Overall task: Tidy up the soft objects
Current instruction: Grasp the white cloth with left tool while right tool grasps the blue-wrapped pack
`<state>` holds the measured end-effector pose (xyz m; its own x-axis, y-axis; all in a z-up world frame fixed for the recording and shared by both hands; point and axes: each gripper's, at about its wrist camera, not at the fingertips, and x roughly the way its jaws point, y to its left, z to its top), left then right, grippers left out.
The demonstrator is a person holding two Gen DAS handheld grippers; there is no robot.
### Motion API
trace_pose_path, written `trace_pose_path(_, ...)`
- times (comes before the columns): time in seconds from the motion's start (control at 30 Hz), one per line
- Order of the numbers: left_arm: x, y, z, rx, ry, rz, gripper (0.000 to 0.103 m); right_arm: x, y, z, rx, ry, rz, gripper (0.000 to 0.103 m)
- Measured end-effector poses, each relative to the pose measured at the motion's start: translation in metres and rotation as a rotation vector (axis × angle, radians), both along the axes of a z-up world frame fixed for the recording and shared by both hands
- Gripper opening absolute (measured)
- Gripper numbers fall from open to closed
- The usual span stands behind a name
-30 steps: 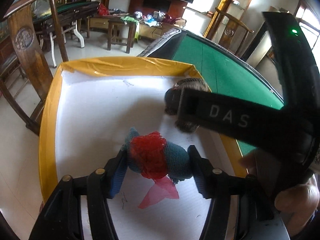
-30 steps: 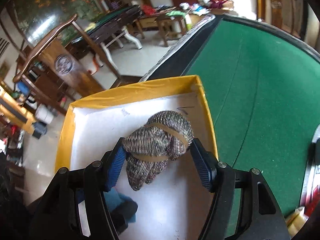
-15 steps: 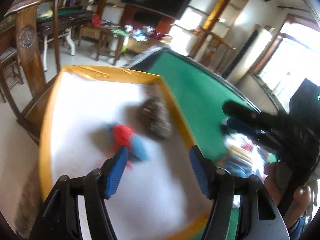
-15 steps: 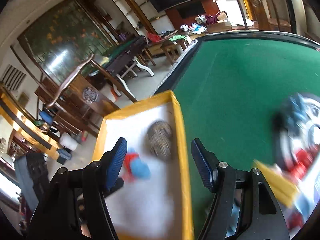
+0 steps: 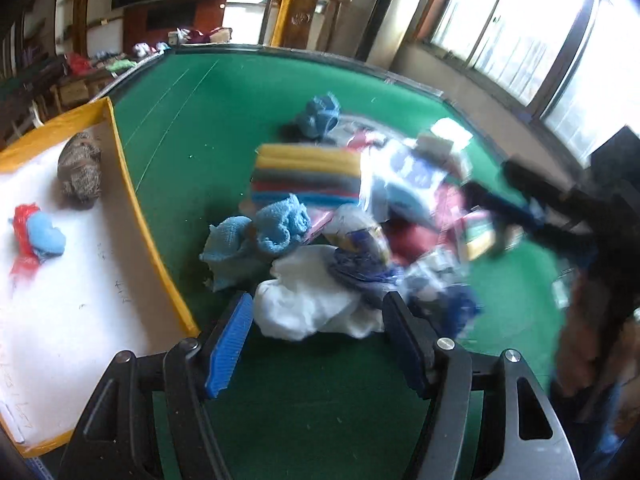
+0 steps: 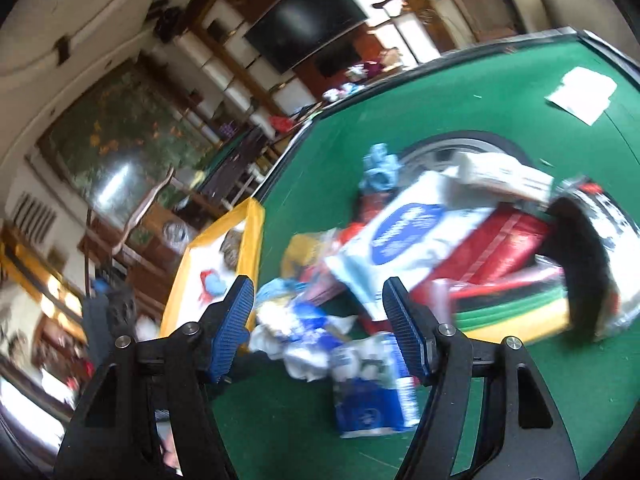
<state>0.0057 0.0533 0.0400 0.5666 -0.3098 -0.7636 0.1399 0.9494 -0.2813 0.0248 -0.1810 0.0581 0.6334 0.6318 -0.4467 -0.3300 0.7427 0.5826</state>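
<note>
A white tray with a yellow rim (image 5: 132,196) sits at the left of the green table (image 5: 192,120). In it lie a grey knitted bundle (image 5: 80,172) and a blue knitted piece wrapped in red net (image 5: 36,236). A blurred pile of soft things fills the table's middle: a light blue cloth (image 5: 256,236), a striped stack of cloths (image 5: 308,172) and a white cloth (image 5: 308,304). My left gripper (image 5: 318,312) hangs open just short of the white cloth. My right gripper (image 6: 319,286) is open and empty above the pile; the tray (image 6: 250,240) is far left.
The pile also holds a white pack with a blue oval (image 6: 404,236), a red pack (image 6: 500,240) and blue-and-white packs (image 6: 372,392). A white sheet of paper (image 6: 580,92) lies at the table's far side. Wooden chairs and tables stand beyond the tray.
Both grippers have left the tray and swung right to the pile on the green table. The grey knitted bundle and the blue-and-red piece stay behind in the tray.
</note>
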Motion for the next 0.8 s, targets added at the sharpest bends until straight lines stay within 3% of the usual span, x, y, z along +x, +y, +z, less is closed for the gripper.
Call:
trace_pose_path(0.1, 0.009, -0.018, -0.011, 0.114, 0.011, 0.021, 0.067, 0.003, -0.016, -0.007, 0.124, 0.068, -0.005, 0.068)
trace_pose_path(0.2, 0.017, -0.024, -0.020, 0.175, -0.001, 0.016, 0.066, 0.002, -0.010, -0.006, 0.118, 0.065, 0.010, 0.068)
trace_pose_path(0.27, 0.021, -0.030, -0.023, 0.167, -0.016, -0.017, 0.051, -0.001, -0.003, -0.002, 0.089, 0.045, 0.009, 0.068)
trace_pose_path(0.3, 0.021, -0.034, -0.025, 0.164, -0.038, -0.036, 0.026, -0.002, -0.002, -0.002, 0.074, 0.035, 0.012, 0.068)
trace_pose_path(0.33, 0.016, -0.034, -0.024, 0.171, -0.058, -0.039, 0.024, -0.002, -0.001, -0.003, 0.065, 0.033, 0.017, 0.068)
trace_pose_path(0.47, 0.012, -0.035, -0.031, 0.163, -0.022, -0.049, 0.022, 0.001, 0.003, -0.011, 0.043, 0.052, 0.026, 0.068)
trace_pose_path(0.57, -0.007, -0.027, -0.028, 0.082, -0.007, -0.077, 0.022, 0.003, 0.007, -0.017, 0.021, 0.071, 0.046, 0.068)
trace_pose_path(0.8, -0.051, -0.004, -0.035, 0.035, 0.005, -0.074, 0.023, 0.007, 0.038, -0.029, -0.127, 0.052, 0.093, 0.068)
